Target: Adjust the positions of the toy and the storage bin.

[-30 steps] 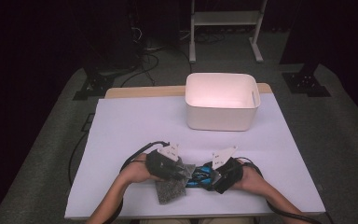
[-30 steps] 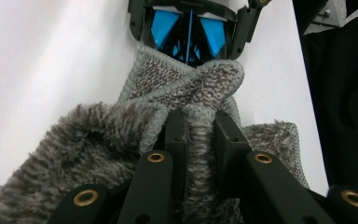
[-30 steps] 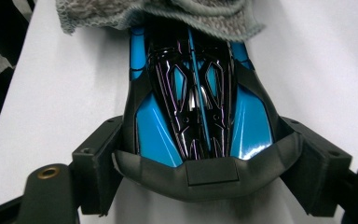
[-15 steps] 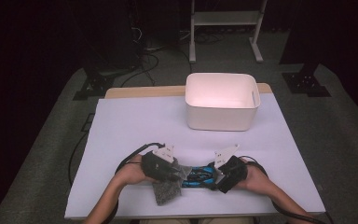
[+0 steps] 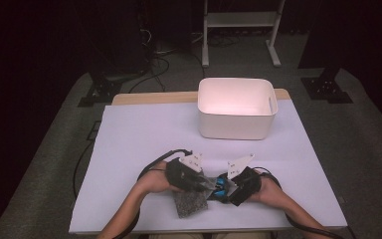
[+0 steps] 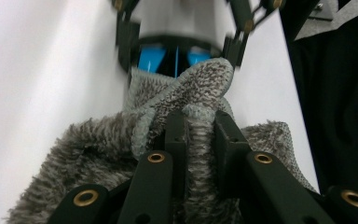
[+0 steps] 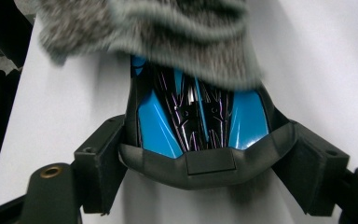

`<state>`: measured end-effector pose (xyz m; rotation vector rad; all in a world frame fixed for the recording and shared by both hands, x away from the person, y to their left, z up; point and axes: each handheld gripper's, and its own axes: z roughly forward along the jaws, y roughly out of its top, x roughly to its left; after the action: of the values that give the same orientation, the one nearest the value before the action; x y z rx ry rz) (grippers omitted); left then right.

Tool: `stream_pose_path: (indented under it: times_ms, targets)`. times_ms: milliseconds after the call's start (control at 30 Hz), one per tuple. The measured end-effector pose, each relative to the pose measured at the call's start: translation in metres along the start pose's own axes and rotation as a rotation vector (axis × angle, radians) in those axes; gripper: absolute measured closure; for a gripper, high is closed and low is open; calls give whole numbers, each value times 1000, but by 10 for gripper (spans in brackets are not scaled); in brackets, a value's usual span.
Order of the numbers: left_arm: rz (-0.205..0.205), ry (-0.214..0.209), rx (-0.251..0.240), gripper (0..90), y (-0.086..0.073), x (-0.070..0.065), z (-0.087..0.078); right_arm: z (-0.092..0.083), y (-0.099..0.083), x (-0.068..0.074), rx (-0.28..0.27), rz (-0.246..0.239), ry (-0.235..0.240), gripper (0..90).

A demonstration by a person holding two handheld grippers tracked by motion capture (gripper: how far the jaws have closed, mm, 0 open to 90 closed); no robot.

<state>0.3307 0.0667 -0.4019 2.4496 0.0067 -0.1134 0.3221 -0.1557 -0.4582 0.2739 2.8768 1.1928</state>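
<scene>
Your left gripper (image 6: 200, 128) is clamped on a fold of the grey fuzzy cloth (image 6: 121, 154); its own view shows the pile pinched between the two black jaws, with the rest of the cloth spreading out below and to both sides of them. Straight ahead of those jaws the same view shows the blue and black toy car (image 6: 170, 58) end-on, with the cloth's raised tip touching it.

Your right gripper (image 7: 200, 154) holds that toy car (image 7: 200, 121) by its sides: its view shows the jaws spread wide, pressed against the car's flanks, and the cloth (image 7: 149, 32) draped over the car's far end. From the high view you get the layout the gripper views lack: the left gripper (image 5: 199, 181) and right gripper (image 5: 229, 189) meet nose to nose, the cloth (image 5: 189, 203) trailing onto the white table (image 5: 129, 149) beneath the left one, and the white bin (image 5: 236, 107) well beyond both tools.

Compared with a second ago, your left hand has shifted slightly away from the right, drawing the cloth with it. The right gripper's place is unchanged.
</scene>
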Motion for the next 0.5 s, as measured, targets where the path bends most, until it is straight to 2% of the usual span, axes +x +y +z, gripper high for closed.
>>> stream_pose_path:
  times_ms: [200,267,433,500]
  targets:
    - [42,-32,14,782,20,0,17,5,3,1,-11,1,4,226]
    - [51,-35,35,782,24,1,24,5,3,1,-14,4,5,226]
    - [56,-36,59,782,27,1,28,5,2,1,-20,-4,5,228]
    - [54,-35,55,782,26,2,27,5,2,1,-19,-4,4,228]
